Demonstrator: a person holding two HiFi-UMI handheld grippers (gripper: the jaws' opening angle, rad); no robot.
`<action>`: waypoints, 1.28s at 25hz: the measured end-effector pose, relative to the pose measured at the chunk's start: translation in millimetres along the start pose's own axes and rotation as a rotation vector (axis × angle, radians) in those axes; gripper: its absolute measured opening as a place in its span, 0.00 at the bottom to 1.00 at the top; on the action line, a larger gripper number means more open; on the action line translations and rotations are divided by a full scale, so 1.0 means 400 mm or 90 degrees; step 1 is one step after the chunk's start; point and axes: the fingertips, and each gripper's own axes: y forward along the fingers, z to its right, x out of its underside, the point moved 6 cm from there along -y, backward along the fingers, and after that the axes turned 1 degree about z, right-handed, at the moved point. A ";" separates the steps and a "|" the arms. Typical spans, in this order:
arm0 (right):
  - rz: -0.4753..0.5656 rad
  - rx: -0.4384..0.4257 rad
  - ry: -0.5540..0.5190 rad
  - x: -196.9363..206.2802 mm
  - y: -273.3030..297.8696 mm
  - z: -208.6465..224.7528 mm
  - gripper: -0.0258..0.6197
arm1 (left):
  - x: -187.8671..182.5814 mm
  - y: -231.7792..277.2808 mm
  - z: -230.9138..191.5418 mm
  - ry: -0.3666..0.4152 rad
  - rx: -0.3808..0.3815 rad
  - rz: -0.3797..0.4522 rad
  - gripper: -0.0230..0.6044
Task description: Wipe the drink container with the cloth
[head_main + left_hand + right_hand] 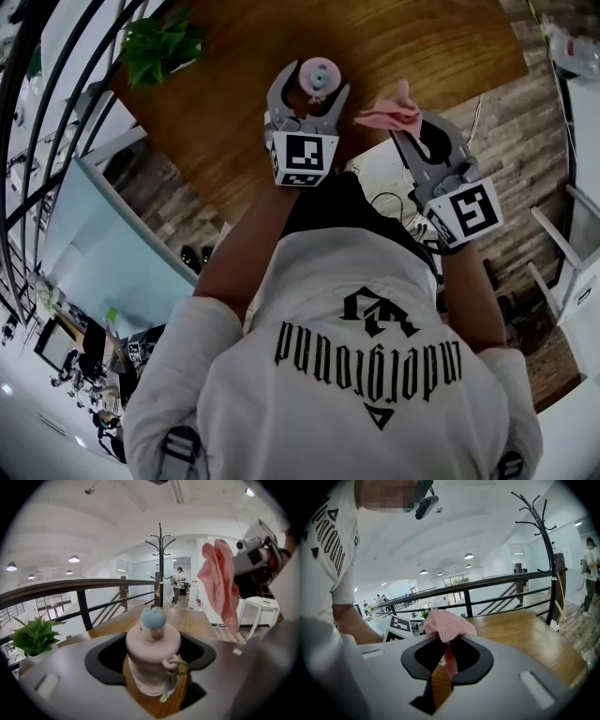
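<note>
The drink container (319, 75) is a small bottle with a pink lid and a blue knob on top. It sits between the jaws of my left gripper (314, 84), which is shut on its sides over the wooden table (225, 84). In the left gripper view the container (153, 653) fills the gap between the jaws, a green loop hanging at its side. My right gripper (405, 129) is shut on a pink knitted cloth (386, 114), held just right of the container and apart from it. The cloth (447, 624) bunches above the jaws and hangs down (218, 585).
A potted green plant (161, 42) stands at the table's far left corner. A black railing (70, 590) runs behind the table, and a black coat rack (548, 550) stands past it. White chairs (572, 272) are on the plank floor to my right.
</note>
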 end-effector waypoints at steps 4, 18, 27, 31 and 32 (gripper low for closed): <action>0.001 -0.004 -0.014 -0.012 -0.018 -0.005 0.11 | -0.015 -0.005 0.007 0.008 0.021 -0.010 0.64; 0.048 -0.031 -0.069 -0.067 -0.117 -0.062 0.11 | -0.272 -0.167 0.050 0.084 0.136 0.059 0.64; 0.091 -0.057 -0.111 -0.132 -0.247 -0.129 0.11 | -0.515 -0.339 0.128 0.075 0.240 0.080 0.64; 0.134 -0.072 -0.148 -0.193 -0.292 -0.159 0.11 | -0.625 -0.404 0.144 0.069 0.261 0.104 0.64; 0.143 -0.079 -0.155 -0.211 -0.307 -0.168 0.11 | -0.649 -0.418 0.154 0.064 0.267 0.108 0.64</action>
